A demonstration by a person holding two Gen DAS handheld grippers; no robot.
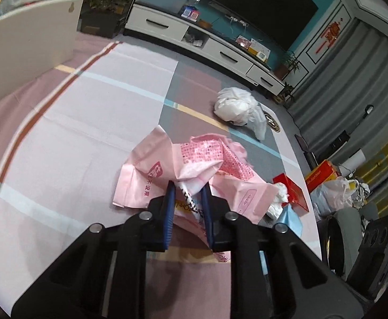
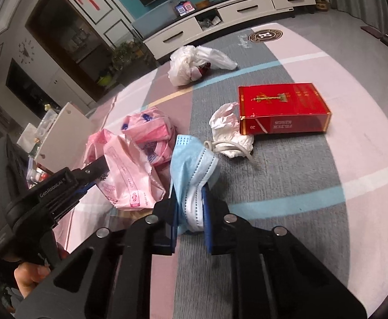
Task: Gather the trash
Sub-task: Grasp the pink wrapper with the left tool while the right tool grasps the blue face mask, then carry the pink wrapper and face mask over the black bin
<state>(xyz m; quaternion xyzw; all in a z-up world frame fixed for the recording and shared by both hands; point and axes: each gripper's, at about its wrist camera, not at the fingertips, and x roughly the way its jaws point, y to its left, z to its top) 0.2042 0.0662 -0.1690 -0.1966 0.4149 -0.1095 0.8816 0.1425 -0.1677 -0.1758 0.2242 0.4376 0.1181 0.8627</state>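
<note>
My left gripper (image 1: 188,186) is shut on a crumpled pink plastic bag (image 1: 167,170) lying on the carpet; it also shows in the right wrist view (image 2: 130,164), with the left gripper (image 2: 98,164) at its left side. My right gripper (image 2: 188,194) is shut on a blue face mask (image 2: 191,159), seen in the left wrist view (image 1: 291,219) at the right. A red cigarette box (image 2: 281,109) and a crumpled white tissue (image 2: 228,130) lie just beyond the mask. A white plastic bag (image 2: 191,63) lies farther off.
A patterned carpet (image 2: 300,175) covers the floor. A white TV cabinet (image 1: 194,34) runs along the far wall. A white board (image 1: 26,45) stands at the left. Bags and boxes (image 1: 332,186) are piled at the right.
</note>
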